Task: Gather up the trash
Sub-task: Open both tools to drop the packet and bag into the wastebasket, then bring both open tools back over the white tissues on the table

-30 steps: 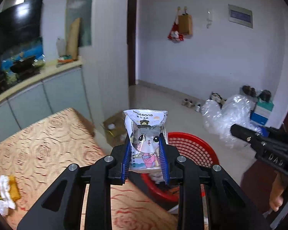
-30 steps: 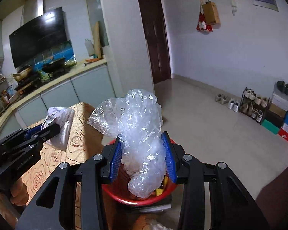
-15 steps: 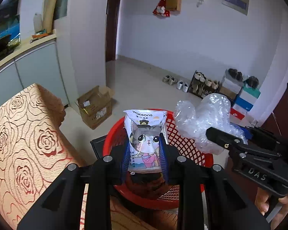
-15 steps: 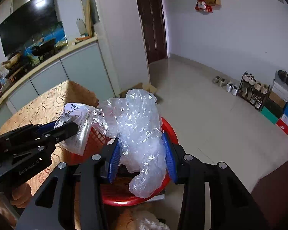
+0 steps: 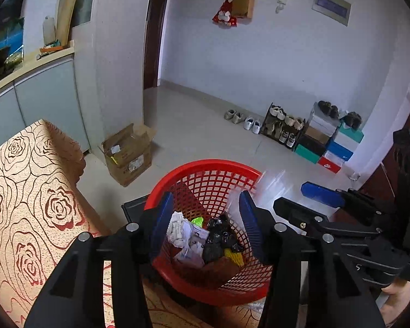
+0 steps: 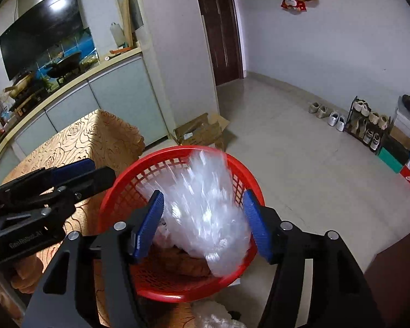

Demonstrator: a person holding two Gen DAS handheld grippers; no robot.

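While both grippers hang over the red basket [image 5: 205,169] beside the desk [image 5: 27,191], the left gripper [image 5: 205,224] has its fingers wide and empty; the right gripper [image 6: 203,224], fingers wide, frames blurred clear plastic [image 6: 205,205] over the basket. Being light, it may catch the rim and spill onto the floor.

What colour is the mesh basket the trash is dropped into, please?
Red; the basket shows best in the left wrist view.

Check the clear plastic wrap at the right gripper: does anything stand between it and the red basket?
Nothing visible does. The right gripper is open, and the plastic wrap, motion-blurred, is already inside the rim of the red basket, above the trash lying in it.
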